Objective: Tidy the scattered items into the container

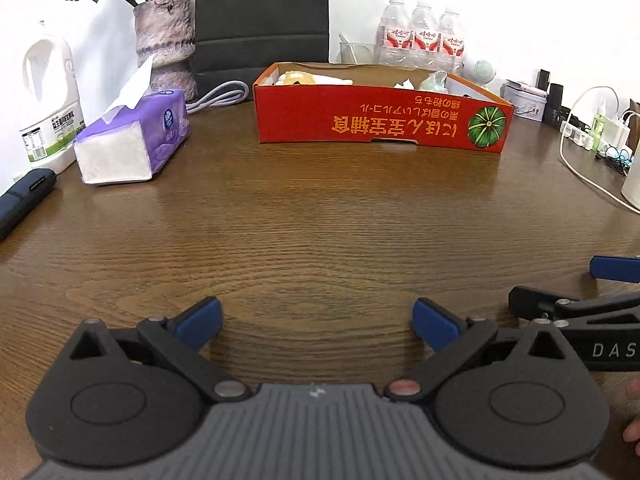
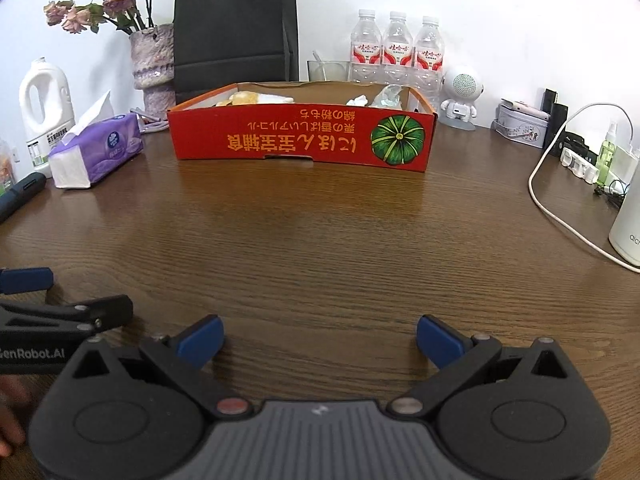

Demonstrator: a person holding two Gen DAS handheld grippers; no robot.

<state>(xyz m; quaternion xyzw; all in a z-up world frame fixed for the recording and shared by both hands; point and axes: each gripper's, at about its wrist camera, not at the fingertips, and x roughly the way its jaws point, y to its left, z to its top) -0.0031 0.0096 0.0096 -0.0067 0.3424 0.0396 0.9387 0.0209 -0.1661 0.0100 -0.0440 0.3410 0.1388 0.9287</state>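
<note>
Both grippers are hovering low over the near part of the desk, side by side. The left gripper is holding its fingers spread wide with nothing between them, and the right gripper is doing the same.

The red cardboard box is sitting at the far middle of the desk, well apart from both grippers. Inside it, some pale crumpled bits, a yellowish soft-looking lump and a clear greenish wrapper are showing above the rim. I am judging these as light, soft and easily crushed; a gentle pinch across the bulk would suit them.

No loose piece is lying on the open wood between the grippers and the box, so the tidying is looking close to finished. The tissue pack at the far left is soft and light too, best taken across its narrow sides, if it counts at all.
</note>
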